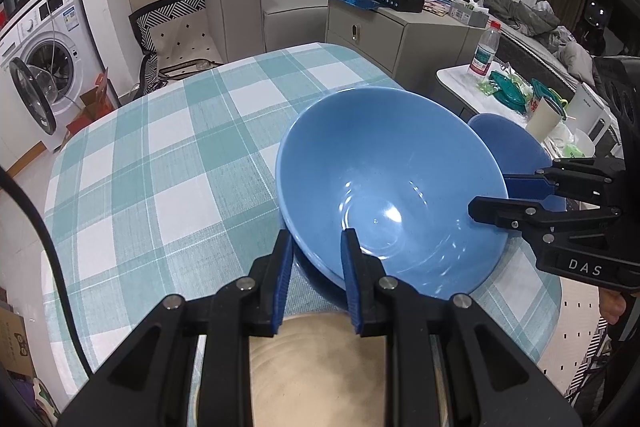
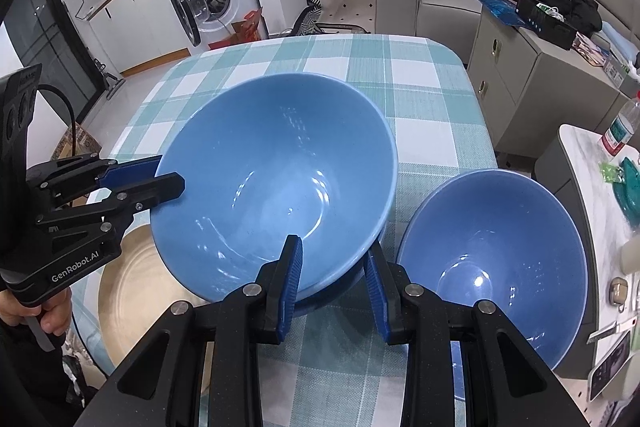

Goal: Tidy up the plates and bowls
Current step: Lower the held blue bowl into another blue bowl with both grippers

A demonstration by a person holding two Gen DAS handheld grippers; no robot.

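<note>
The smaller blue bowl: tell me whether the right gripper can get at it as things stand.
Probably not right away. The right gripper is clamped on the rim of the large blue bowl, which the left gripper also holds. The smaller blue bowl sits uncovered just beside it, so it would need to let go first.

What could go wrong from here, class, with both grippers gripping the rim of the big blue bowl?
1. The left gripper and right gripper pinch only the big blue bowl's thin rim; it looks glossy and may slip or tilt.
2. The smaller blue bowl sits close beside it and could be knocked.
3. The beige plate lies near the table edge.
</note>
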